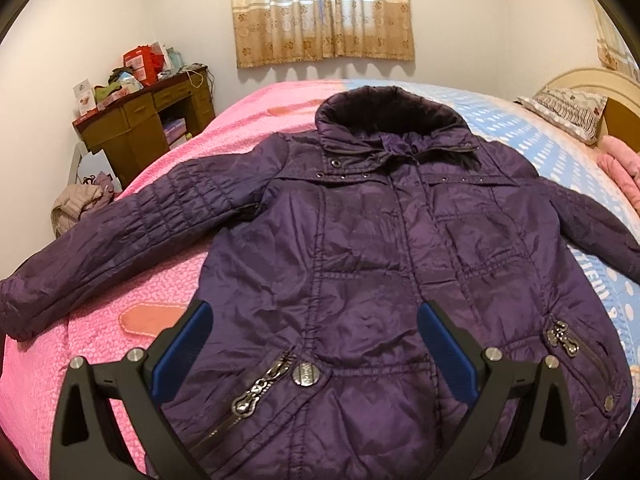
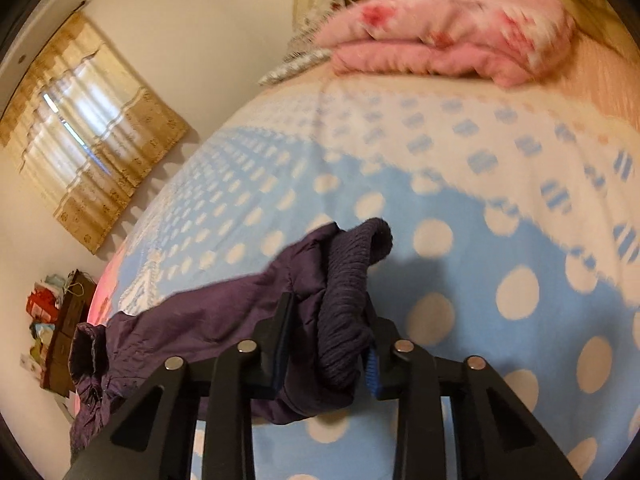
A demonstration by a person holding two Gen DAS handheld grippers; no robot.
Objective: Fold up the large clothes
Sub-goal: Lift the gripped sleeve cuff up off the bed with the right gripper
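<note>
Purple jacket lies front-up across the bed, collar far, hem near. Right gripper is clamped on the ribbed sleeve cuff; the body lies to its left, so the fold goes leftward. Left gripper gapes empty over the hem.

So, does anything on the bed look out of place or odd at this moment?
Nothing looks damaged or spilled. The purple jacket lies flat and face up on the bed. Only its one sleeve end is bunched up, because the right gripper pinches the cuff. The left gripper is open above the hem.
</note>
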